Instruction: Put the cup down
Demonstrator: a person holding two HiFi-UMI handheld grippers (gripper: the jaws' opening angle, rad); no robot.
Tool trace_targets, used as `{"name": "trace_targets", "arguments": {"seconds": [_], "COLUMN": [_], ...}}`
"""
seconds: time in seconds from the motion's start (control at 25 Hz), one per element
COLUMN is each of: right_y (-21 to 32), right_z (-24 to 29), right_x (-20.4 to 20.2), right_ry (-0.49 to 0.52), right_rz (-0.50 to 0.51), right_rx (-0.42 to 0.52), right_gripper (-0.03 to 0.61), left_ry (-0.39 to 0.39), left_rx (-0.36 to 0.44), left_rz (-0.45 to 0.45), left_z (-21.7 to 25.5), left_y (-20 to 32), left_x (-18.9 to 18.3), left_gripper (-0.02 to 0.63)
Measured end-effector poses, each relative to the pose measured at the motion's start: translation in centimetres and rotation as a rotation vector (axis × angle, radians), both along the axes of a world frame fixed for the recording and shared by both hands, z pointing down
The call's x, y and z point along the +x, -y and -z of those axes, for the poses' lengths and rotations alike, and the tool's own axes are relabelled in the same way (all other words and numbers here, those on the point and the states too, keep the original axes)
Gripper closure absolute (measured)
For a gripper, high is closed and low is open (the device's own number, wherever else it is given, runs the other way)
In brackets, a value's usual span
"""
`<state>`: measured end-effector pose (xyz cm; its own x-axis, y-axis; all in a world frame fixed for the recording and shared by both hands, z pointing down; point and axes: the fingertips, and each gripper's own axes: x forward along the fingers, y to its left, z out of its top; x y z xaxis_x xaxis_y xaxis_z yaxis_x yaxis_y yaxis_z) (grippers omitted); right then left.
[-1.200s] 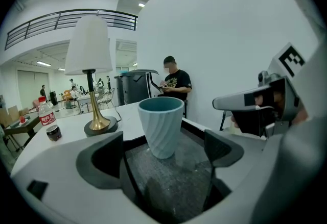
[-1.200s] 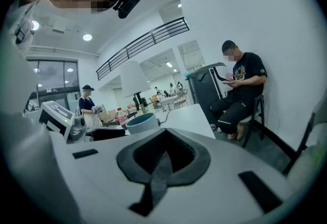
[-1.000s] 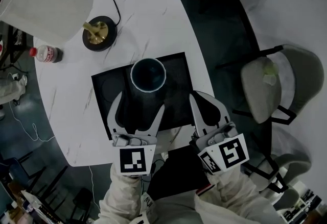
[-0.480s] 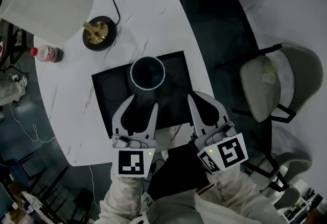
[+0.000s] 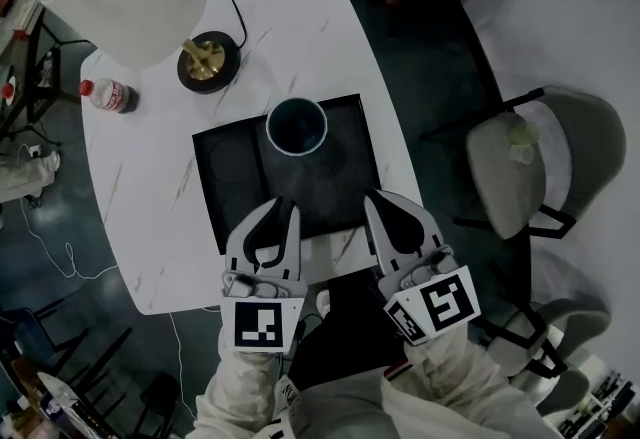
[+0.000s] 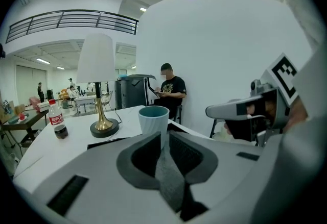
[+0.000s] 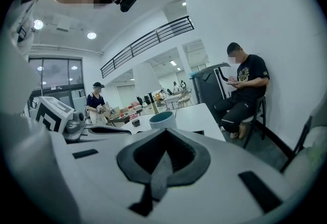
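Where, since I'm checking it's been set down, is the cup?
In the head view the cup stands upright on the black mat's far edge, right of the lamp base, beyond the left gripper.

Right tool [image 7: 164,133]: jaws together, nothing between them. Beyond the tips, teal cup [image 7: 163,120] stands upright on the white table [image 7: 202,116], apart from the tool. Left tool [image 7: 110,130] alongside at left. Seated person [image 7: 245,85] at right.
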<state>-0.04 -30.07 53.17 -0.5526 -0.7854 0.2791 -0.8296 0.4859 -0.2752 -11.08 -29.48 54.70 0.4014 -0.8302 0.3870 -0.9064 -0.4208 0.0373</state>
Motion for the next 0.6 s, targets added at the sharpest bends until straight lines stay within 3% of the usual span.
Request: {"name": "trace_targets", "arguments": {"seconds": [0.16,0.6], "right_y": [-1.7,-8.3], "right_z": [1.2,7.3], "right_x": [-0.1,-1.0], "right_ry": [-0.006,-0.009], "right_rz": [0.002,0.024], "right_rx": [-0.004,0.062], "right_gripper": [0.572,0.572], "left_ry": [-0.001,0.031], "left_rx": [0.027,0.079], "left_rz": [0.003,0.008], "left_z": [2.0,7.5], "left_y": [-1.6,-8.2], "left_x": [-0.2,-1.7], "left_gripper": [0.584,0.603]}}
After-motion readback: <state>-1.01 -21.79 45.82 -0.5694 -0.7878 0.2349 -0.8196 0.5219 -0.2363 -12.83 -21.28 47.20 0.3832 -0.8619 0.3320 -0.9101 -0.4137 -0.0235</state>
